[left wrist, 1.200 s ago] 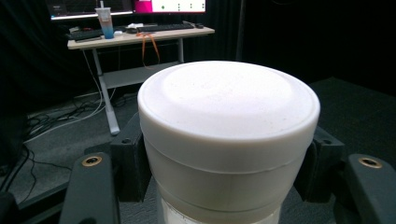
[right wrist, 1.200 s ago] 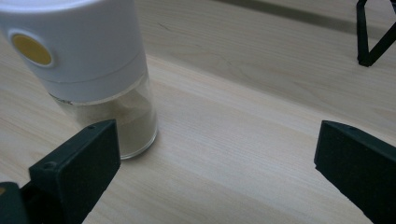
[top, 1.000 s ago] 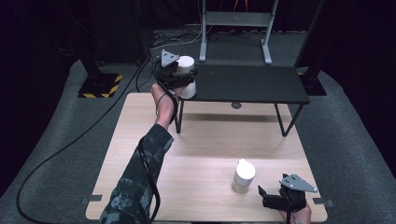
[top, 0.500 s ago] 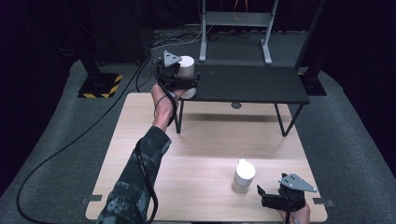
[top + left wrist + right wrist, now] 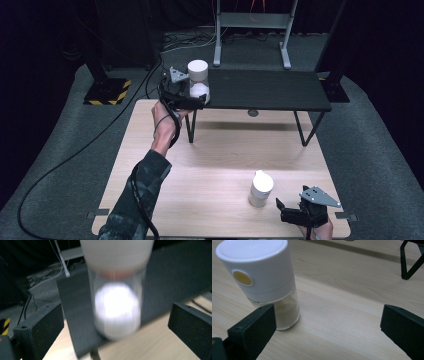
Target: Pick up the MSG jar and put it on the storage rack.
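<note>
The wooden table [image 5: 200, 165] carries a black raised shelf [image 5: 265, 90] across its far half. At the shelf's left end stands a clear jar with a white cap [image 5: 198, 80], upright and part-filled with white powder; in my left gripper view it is blurred but reads as standing on the shelf's near corner. My left gripper [image 5: 192, 101] sits just in front of that jar. Its jaws have just been opening and now stand wide apart, one pad on each side of the jar, neither touching it. A second white-capped jar [image 5: 260, 188] stands upright on the near right part of the table. My right gripper [image 5: 281, 210] rests just beside it, jaws open, the jar next to the left pad [image 5: 254, 325].
</note>
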Demonstrator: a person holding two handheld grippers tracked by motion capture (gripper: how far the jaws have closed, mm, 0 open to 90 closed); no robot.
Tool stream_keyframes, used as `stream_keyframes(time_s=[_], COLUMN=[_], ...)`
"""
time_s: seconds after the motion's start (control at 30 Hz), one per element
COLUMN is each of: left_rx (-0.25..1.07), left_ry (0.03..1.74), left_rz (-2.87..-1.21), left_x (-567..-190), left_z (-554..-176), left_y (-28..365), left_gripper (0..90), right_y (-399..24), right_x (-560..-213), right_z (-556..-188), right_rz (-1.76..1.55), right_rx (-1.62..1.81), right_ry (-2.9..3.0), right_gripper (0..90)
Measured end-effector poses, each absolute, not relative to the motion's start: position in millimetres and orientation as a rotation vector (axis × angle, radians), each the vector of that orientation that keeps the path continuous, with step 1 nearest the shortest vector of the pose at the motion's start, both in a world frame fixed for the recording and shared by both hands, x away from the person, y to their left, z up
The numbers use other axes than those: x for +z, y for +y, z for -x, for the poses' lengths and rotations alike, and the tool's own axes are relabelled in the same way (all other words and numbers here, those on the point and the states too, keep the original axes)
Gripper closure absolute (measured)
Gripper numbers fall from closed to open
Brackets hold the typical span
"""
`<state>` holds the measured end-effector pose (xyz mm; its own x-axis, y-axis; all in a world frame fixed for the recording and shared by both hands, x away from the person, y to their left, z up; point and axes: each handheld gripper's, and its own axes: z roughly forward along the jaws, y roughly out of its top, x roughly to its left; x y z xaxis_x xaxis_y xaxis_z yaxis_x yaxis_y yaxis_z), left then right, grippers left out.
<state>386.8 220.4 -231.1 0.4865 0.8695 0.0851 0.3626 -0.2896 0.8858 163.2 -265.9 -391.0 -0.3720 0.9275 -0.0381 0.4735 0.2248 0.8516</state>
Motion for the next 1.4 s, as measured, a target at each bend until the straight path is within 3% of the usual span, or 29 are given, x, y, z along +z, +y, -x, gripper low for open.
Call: stream_keyframes(time_s=[0.23, 0.87, 1.4], left_rx=[0.677, 0.605, 0.531], left_ry=[1.024, 1.116, 1.257], left_rz=[-2.007, -2.12, -2.076], left_x=[-262.2, -387.2, -423.2], left_z=[-368.8, -304.4, -292.3], left_y=[231.3, 257.6, 274.7], left_gripper=[0.3, 0.2, 0.2], right_y=[-264.3, -261.1, -262.4], right_x=[-391.8, -396.9, -399.9], right_z=[-163.4, -163.5, -158.1], right_rz=[-1.295, -1.313, -1.332], right_rx=[1.043, 1.046, 1.067], right_ry=[1.94, 1.923, 1.9], right_gripper=[0.0, 0.0, 0.0])
